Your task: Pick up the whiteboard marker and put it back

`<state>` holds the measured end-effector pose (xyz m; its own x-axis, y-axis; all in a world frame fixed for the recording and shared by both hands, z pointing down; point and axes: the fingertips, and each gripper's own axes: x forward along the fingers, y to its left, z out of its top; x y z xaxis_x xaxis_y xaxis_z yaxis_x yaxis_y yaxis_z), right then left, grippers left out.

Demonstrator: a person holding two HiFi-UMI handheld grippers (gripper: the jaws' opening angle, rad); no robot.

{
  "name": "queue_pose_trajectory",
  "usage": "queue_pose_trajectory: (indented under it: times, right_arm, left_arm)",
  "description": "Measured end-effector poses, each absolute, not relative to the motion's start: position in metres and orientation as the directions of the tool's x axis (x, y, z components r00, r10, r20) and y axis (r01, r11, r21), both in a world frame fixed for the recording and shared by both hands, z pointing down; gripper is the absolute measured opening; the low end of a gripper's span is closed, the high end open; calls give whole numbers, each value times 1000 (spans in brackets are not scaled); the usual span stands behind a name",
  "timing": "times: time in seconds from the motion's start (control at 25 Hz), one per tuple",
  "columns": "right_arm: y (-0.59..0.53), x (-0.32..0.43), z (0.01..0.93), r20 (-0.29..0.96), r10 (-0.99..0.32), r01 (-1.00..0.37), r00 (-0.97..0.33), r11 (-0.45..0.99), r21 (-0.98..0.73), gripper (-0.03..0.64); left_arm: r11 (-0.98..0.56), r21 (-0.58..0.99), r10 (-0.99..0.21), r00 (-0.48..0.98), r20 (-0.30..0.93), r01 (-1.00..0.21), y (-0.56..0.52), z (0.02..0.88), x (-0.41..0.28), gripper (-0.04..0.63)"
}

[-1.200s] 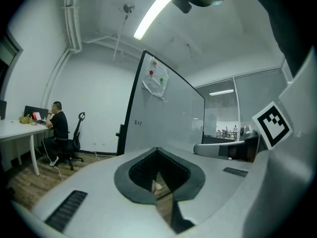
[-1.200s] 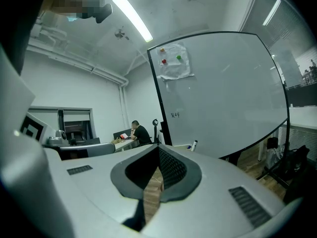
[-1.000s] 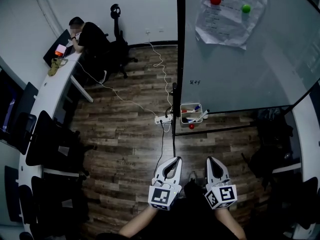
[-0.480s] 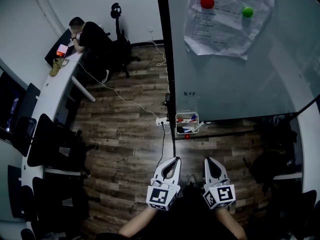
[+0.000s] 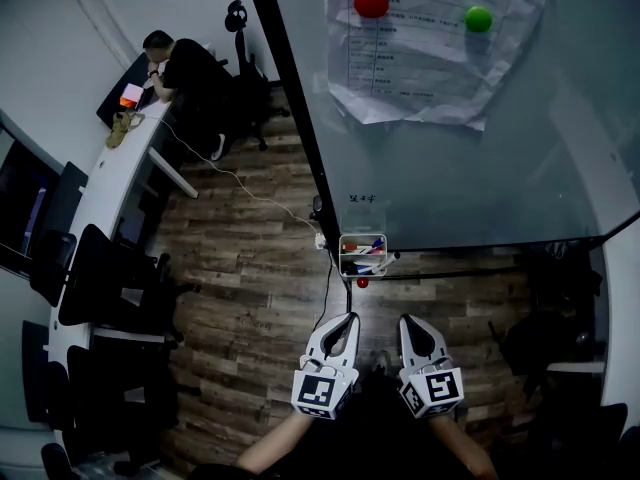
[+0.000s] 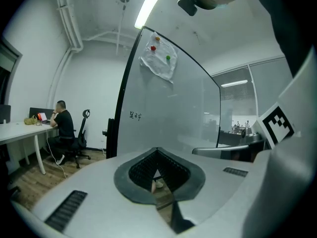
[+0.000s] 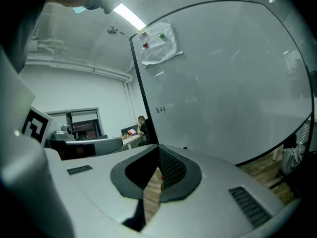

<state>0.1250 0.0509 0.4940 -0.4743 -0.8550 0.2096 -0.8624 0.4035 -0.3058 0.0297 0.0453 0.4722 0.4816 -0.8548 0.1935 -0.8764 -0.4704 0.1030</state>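
Left hand-held gripper (image 5: 348, 318) and right hand-held gripper (image 5: 407, 320) are side by side, jaws closed on nothing. The whiteboard marker (image 5: 372, 247) lies ahead, well apart, in the small basket (image 5: 345, 259) at the whiteboard (image 5: 450, 178) foot

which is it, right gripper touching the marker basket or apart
Apart: the head view shows open floor between the right gripper and the marker basket.

- Head view: dim, bluish cast; heavy fisheye bend, dark vignette at corners.
- Whiteboard (image 5: 480, 168) is the brightest area, soft sheen, no hard glare.
- Ceiling strip light (image 6: 148, 4) blown out in left gripper view, same in right gripper view.
- Right gripper (image 7: 158, 155) shell evenly lit, slit in shadow.
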Motion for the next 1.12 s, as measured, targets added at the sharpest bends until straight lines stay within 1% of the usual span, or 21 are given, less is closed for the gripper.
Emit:
queue_pose_trajectory:
  times: [0.24, 0.44, 0.64, 0.92, 1.12]
  right_arm:
    - [50, 131, 499, 218, -824, -838, -523, 450, -308, 12]
    - [52, 133, 504, 216, -813, -824, -541, 461, -330, 12]
    - [46, 134, 511, 222, -813, -824, -539, 453, -341, 12]
    - [26, 128, 515, 234, -823, -840, -517, 436, -324, 12]
    - [10, 123, 519, 252, -831, -853, -496, 412, -321, 14]
  left_arm:
    - [-443, 96, -866, 453, 210, -891, 44, 476, 44, 9]
    - [-427, 82, -875, 434, 215, -901, 46, 474, 46, 9]
    - [-414, 78, -883, 421, 210, -907, 40, 474, 45, 9]
    - [-436, 100, -872, 447, 200, -894, 21, 479, 39, 9]
    - [-463, 88, -860, 471, 198, -882, 3, 480, 30, 9]
